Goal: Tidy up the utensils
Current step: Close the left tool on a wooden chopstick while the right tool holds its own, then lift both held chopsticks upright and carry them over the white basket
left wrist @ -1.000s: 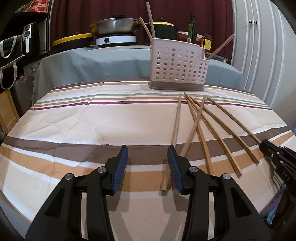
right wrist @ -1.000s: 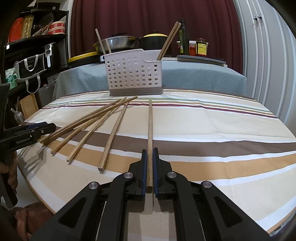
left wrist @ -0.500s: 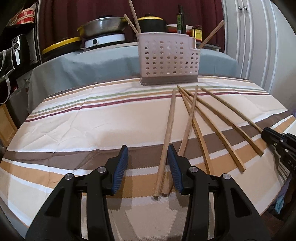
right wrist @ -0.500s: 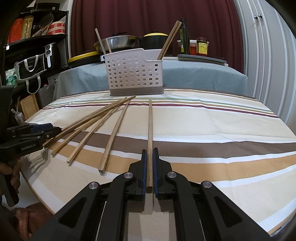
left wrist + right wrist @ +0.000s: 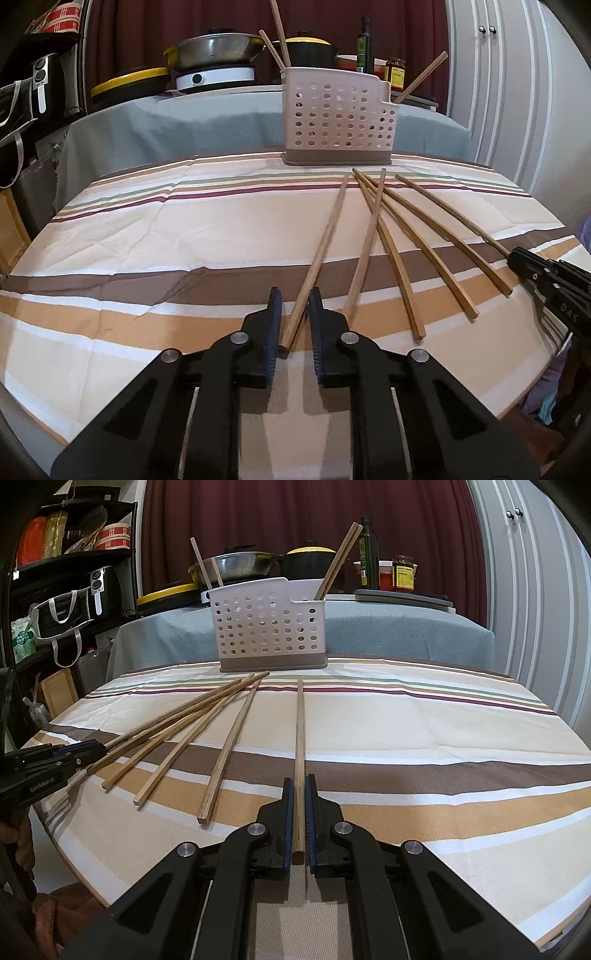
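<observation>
my right gripper [image 5: 299,812] jaws clamped on a long wooden chopstick [image 5: 300,746], my left gripper [image 5: 294,325] jaws narrowly apart around another wooden chopstick [image 5: 321,254], striped-cloth bench [image 5: 147,229], perforated white plastic caddy [image 5: 338,122] behind

Both low and level: the left hand-held gripper [image 5: 294,317] nearly closed, the right hand-held gripper [image 5: 299,805] clamped tight.

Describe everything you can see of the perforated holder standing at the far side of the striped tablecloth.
The holder is a pale plastic box with round holes across its front and a darker solid base. Its top rim steps down on one side. It stands upright on the striped tablecloth, just beyond the tips of the loose chopsticks. Wooden chopsticks already lean out of both ends. Neither gripper touches it.
</observation>
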A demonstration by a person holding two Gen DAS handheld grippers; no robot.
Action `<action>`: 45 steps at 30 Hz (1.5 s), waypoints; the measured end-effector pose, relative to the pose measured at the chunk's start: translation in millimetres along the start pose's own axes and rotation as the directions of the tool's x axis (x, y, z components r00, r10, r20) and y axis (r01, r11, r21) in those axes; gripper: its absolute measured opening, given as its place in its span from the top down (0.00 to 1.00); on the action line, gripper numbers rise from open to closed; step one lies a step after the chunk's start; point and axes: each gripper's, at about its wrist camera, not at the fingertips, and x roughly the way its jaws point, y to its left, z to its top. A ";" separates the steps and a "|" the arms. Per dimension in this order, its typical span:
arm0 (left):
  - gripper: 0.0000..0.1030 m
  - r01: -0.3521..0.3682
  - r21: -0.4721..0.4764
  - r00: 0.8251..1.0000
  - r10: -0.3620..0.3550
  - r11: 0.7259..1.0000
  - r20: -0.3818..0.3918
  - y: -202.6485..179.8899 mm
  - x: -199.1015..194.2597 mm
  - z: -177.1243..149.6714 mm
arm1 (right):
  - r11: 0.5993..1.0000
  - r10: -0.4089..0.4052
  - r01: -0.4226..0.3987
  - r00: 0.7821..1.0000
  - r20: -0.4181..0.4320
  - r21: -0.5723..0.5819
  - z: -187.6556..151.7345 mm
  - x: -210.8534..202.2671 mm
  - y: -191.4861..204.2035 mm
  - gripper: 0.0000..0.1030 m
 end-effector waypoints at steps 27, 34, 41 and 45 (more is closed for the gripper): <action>0.94 -0.017 0.000 0.987 0.017 1.000 0.158 3.9 -46.7 35.5 | 1.000 -0.020 0.017 0.984 0.178 0.017 46.8 -51.6 -7.7 0.93; 0.94 -0.022 -0.022 0.965 0.027 1.000 0.260 8.3 -84.2 69.2 | 1.000 -0.029 0.027 0.960 0.280 0.010 81.3 -84.5 -7.1 0.93; 0.94 -0.034 -0.035 0.943 0.044 0.999 0.330 14.1 -116.8 100.5 | 0.999 -0.035 0.037 0.951 0.307 -0.003 107.7 -94.2 -4.8 0.93; 0.94 -0.046 -0.044 0.943 0.058 0.998 0.326 17.6 -114.3 110.4 | 0.999 -0.038 0.042 0.951 0.307 -0.006 115.5 -85.2 -5.8 0.93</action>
